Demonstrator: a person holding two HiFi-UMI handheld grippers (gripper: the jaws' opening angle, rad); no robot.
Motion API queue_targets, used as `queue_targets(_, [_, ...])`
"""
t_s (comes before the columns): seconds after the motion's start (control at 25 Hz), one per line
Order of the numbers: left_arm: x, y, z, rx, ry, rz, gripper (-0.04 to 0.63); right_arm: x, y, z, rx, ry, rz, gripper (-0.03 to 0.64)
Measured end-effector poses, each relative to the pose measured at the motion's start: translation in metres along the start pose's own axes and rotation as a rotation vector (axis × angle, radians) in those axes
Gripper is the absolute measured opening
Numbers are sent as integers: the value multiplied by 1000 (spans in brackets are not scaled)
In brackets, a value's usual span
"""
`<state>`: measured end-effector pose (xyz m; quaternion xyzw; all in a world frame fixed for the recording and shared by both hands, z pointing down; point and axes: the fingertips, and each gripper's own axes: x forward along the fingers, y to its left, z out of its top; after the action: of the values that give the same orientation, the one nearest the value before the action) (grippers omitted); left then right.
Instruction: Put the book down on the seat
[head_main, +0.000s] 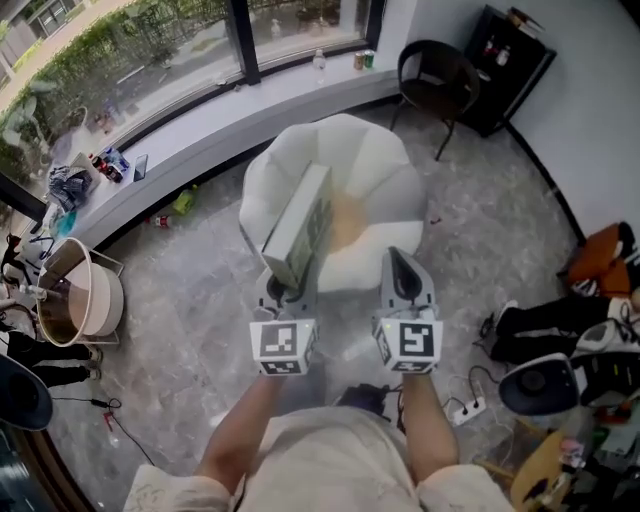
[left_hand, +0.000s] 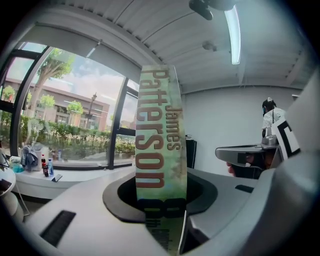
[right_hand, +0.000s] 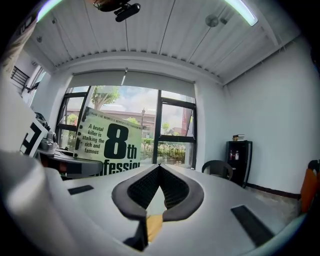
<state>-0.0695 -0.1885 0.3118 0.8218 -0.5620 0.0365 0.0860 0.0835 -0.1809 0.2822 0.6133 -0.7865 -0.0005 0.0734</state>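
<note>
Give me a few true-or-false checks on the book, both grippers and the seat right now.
1. The left gripper is clamped on the book. True.
2. The book lies flat on the white seat. False: it stands on edge in the left gripper's jaws, not laid down.
3. The right gripper has its jaws spread wide. False: they are together, with nothing between them.
4. A dark chair stands beyond the seat, near the window. True.
</note>
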Motion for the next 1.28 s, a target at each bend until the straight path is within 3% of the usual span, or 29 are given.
queue_targets(0.32, [57, 56, 11, -18, 7, -30, 158, 73, 14, 16, -18, -5, -26, 2])
queue_targets(0.48, [90, 58, 9, -6, -3, -25, 158, 98, 6, 13, -9, -43, -25, 2])
queue_targets(0.76, [134, 49, -23, -23, 54, -46, 158, 130, -16, -29, 23, 3, -3, 2])
queue_targets(0.96, [171, 54, -70, -109, 105, -47, 158, 158, -32, -69, 50, 31, 10, 2])
queue_targets(1.28, [216, 51, -190, -253, 178, -48, 158, 189, -37, -174, 70, 127, 56, 2])
